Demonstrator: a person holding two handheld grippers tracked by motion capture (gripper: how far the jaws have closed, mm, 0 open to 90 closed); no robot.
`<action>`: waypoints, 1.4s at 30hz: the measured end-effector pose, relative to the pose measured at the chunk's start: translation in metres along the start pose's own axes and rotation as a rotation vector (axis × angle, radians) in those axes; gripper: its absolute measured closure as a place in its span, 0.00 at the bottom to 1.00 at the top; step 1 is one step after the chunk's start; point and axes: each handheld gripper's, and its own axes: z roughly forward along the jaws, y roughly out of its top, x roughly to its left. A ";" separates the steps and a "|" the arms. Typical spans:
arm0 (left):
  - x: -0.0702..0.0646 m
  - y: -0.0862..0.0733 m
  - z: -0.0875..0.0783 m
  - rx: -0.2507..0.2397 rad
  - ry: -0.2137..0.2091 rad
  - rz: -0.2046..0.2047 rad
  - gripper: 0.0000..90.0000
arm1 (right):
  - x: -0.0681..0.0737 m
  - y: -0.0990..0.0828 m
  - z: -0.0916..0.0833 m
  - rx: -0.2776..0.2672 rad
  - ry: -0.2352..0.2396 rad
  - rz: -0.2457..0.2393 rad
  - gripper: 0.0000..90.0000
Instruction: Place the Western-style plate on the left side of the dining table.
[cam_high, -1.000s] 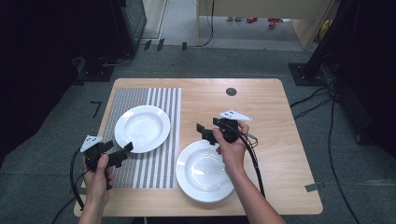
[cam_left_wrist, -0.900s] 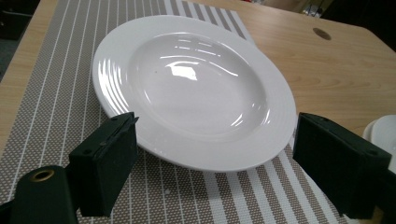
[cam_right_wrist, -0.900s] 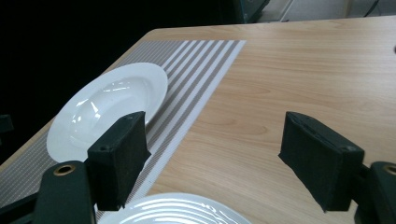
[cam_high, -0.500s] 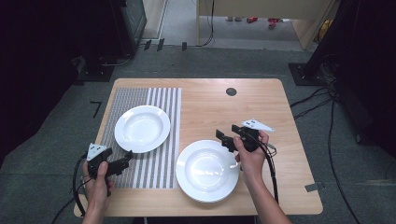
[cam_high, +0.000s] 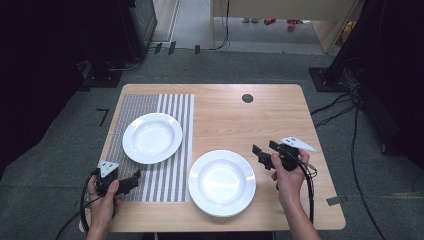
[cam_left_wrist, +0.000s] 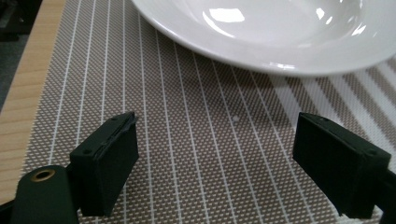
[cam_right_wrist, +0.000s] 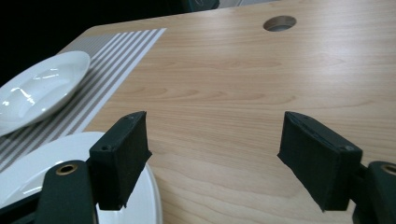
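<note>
Left hand-held gripper (cam_high: 131, 180) sits low at the near left corner of the worktop (cam_high: 280, 115), forearm coming in from the bottom edge, jaws pointing right and slightly away over the striped placemat (cam_high: 172, 150). Jaws stand wide apart, nothing between them. Right hand-held gripper (cam_high: 261, 154) is held at the right side, wrist bent, jaws pointing left toward the near plate (cam_high: 222, 182), just beside its right rim. Jaws also spread wide, empty.

Two white plates: the near plate rests on bare wood right of the placemat, its left rim at the mat's edge; the far plate (cam_high: 152, 137) lies on the placemat, well apart from both grippers.

Left gripper view: woven mesh texture of the placemat (cam_left_wrist: 196, 140), brown with thin white lines, wider white bands at right; glossy rim of the far plate (cam_left_wrist: 280, 51) just ahead of the jaws. Right gripper view: light wood grain, round cable hole (cam_right_wrist: 279, 23) at the far side, near plate's rim (cam_right_wrist: 149, 196) under the left jaw, far plate (cam_right_wrist: 42, 86) beyond on the mat.

Plates are round, shallow, glazed, with broad rims.
</note>
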 end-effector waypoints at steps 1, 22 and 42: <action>-0.001 -0.001 0.001 0.009 0.002 0.007 0.16 | -0.003 -0.002 -0.002 0.000 -0.005 0.000 0.27; -0.005 -0.004 0.005 0.031 0.015 0.050 0.16 | -0.062 -0.031 -0.041 0.027 -0.152 0.034 0.27; -0.005 -0.003 0.005 0.032 0.015 0.049 0.16 | -0.110 -0.061 -0.065 0.085 -0.271 0.088 0.27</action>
